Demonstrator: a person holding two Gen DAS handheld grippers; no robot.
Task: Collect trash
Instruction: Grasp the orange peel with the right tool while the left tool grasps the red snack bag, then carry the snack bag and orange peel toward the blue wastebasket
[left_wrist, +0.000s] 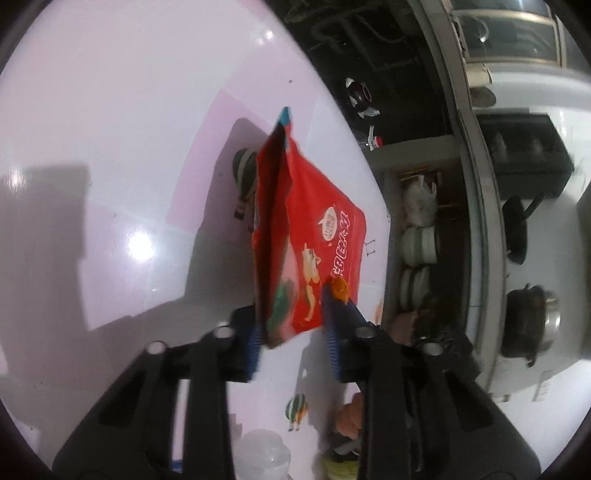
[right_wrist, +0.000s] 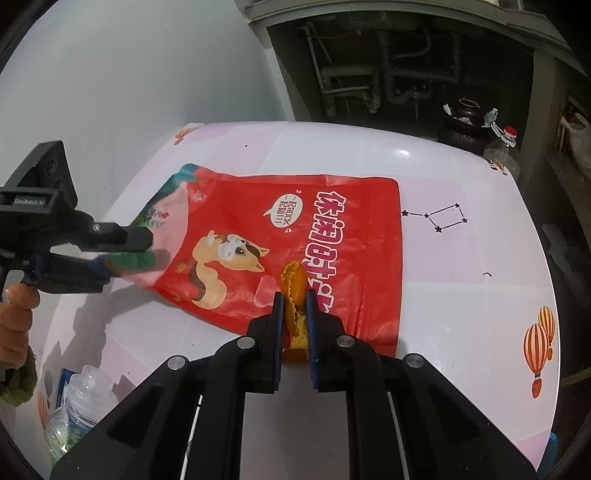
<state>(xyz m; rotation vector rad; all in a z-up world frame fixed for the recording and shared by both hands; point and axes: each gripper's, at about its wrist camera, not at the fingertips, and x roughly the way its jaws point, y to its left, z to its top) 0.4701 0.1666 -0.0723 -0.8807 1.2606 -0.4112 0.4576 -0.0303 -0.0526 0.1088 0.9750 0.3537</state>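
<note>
Pinching orange peel (right_wrist: 294, 295), right tool (right_wrist: 295, 306) overlaps red bag (right_wrist: 295, 229).

One red bag (right_wrist: 295, 240), one orange peel (right_wrist: 294, 291), one clear jar (right_wrist: 79, 398), two grippers (right_wrist: 294, 317)

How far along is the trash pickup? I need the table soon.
Nothing looks bagged yet. In hand: the left gripper pinches the red bag at its edge, and the right gripper holds an orange peel above it. Left: dropping the peel in.
</note>
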